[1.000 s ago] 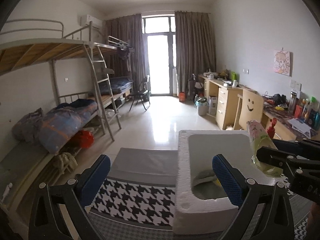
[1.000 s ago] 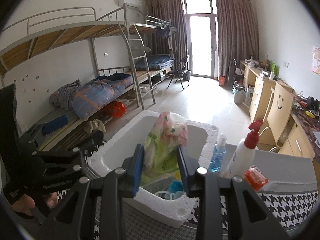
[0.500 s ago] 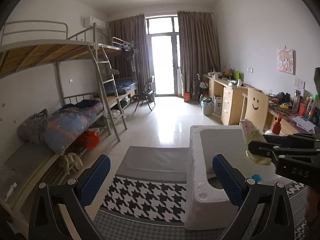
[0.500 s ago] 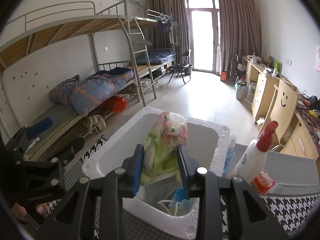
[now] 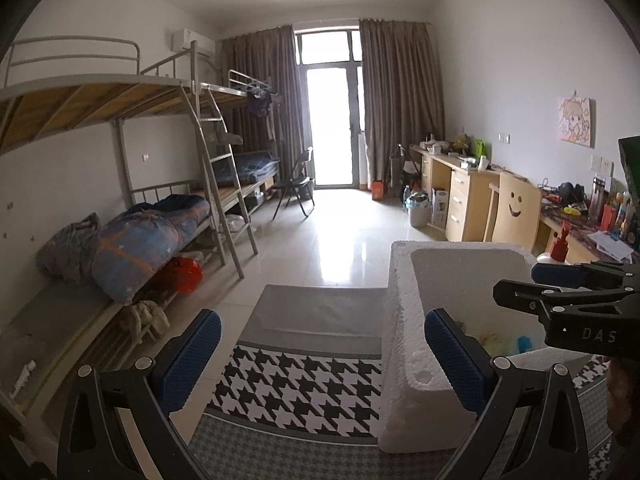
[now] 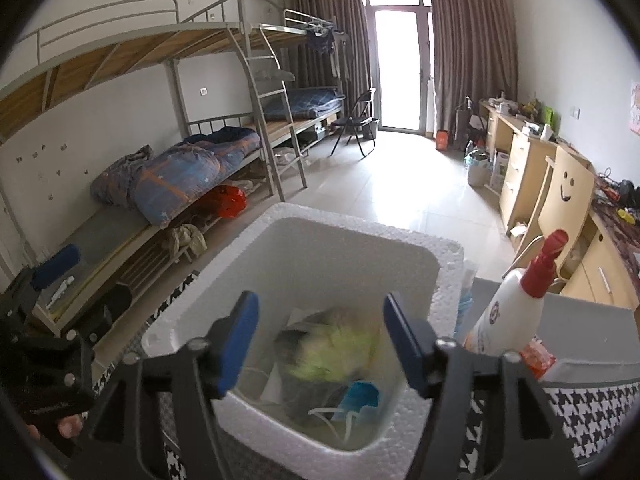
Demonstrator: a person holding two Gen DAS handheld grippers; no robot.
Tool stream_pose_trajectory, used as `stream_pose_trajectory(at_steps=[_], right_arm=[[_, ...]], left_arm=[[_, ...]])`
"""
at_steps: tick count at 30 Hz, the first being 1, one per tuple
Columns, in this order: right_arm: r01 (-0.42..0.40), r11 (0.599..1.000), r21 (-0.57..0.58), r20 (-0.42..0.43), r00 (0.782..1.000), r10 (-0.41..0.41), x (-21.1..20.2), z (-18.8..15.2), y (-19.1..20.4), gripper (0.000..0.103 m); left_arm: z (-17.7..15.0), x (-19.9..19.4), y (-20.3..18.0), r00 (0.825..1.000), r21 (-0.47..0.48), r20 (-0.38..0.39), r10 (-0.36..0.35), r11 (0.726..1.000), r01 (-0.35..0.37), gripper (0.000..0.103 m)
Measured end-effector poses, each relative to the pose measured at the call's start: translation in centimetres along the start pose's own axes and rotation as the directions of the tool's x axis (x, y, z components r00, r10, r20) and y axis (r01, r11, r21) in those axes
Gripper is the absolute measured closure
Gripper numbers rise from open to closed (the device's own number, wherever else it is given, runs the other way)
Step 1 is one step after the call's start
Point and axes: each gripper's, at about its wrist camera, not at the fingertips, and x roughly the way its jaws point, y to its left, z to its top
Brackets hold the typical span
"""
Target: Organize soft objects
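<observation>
Right wrist view has us poised over the foam box (image 6: 256,240), and the right gripper (image 6: 320,344) has just been opening: its blue pads stand wide apart with nothing between them. Below them the green-and-pink packet (image 6: 340,344), blurred, is down inside the box on top of a face mask (image 6: 360,396) and some other soft bits. So the drop looks done, we'd say. To finish it well, we want to lift straight up and clear the foam rim before swinging sideways, because the spray bottle (image 6: 512,316) stands just beside the box on our right and would tip easily. Over on the left wrist view, our left gripper (image 5: 320,356) hangs open and empty beside the box wall (image 5: 404,320), over the houndstooth cloth (image 5: 304,392). We'd keep it well away from the foam so the box doesn't shift.
</observation>
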Motion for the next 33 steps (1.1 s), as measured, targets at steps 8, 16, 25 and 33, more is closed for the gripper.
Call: stream_pose_trajectory(at_steps=[8,16,25,33], right_arm=[[-0.001,1.0,-0.003,0.013,1.0,0.001,-1.1,0.1,-0.1,0.032],[0.027,1.0,-0.001,0.091,0.995,-0.027,-4.2,-0.5,0.2,0.016],[0.05,0.999,0.008,0.179,0.983,-0.051,-7.8,-1.6,1.0,0.003],[0.041,0.999,-0.02,0.217,0.976,-0.036,-10.1,-3.0,2.3,0.003]], left_arm=[[0.1,-0.5,0.2,1.0,-0.007,0.008,-0.011,1.0,0.011,0.001],[0.6,-2.2,-0.2,0.999,-0.008,0.038,-0.031,0.999,0.031,0.001],[0.2,-4.4,-1.2,0.997,0.003,0.054,-0.048,0.999,0.048,0.001],[-0.8,-7.2,-1.7,0.994,0.005,0.079,-0.069,0.998,0.069,0.001]])
